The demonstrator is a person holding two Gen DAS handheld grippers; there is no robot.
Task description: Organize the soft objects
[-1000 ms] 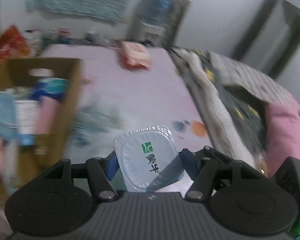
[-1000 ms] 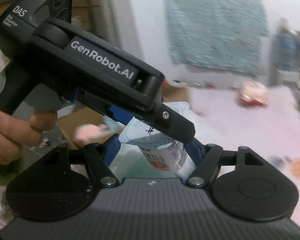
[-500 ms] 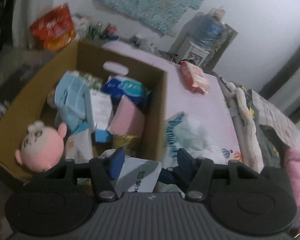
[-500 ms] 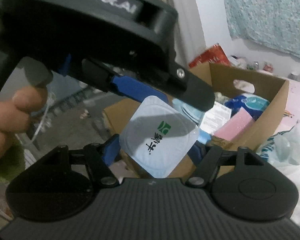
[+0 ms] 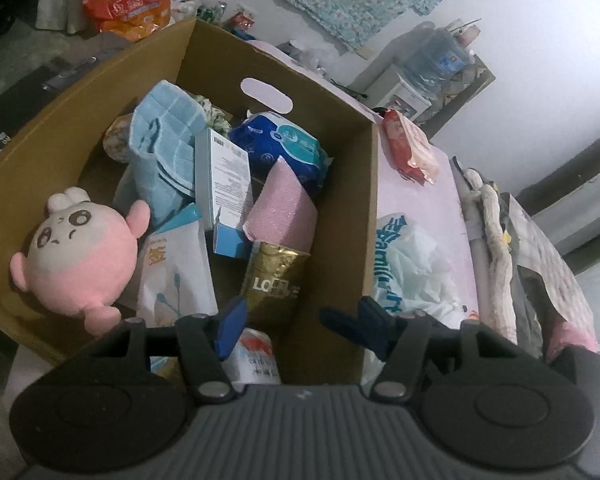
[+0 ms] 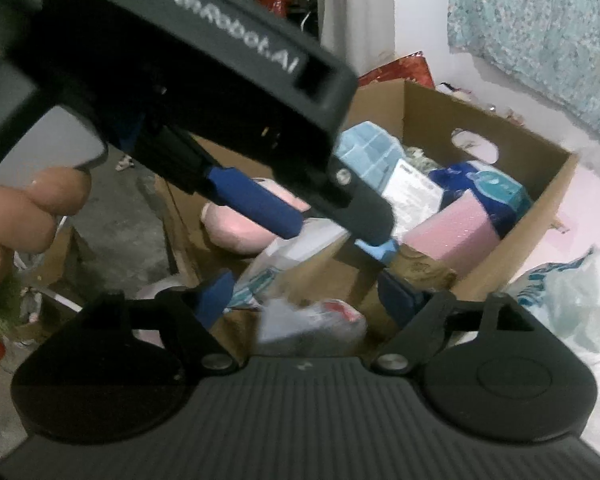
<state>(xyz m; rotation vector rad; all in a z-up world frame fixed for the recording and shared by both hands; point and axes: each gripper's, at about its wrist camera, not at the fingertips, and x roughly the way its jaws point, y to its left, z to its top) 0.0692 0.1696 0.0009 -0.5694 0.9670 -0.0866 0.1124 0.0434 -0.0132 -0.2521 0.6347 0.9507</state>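
Two grippers hung over a cardboard box of soft goods; "GenRobot.AI" was readable on the left gripper, a gold pack showed "LO". The left gripper stood wide, holding nothing, tilted down into the box. The right gripper was likewise wide and empty. A blurred yogurt cup lay in the box below them, near a pink plush.

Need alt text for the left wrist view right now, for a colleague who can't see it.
The open left gripper hangs over a full cardboard box, a white yogurt cup lying just below its fingers. Inside: a pink plush toy, blue towel, pink sponge.
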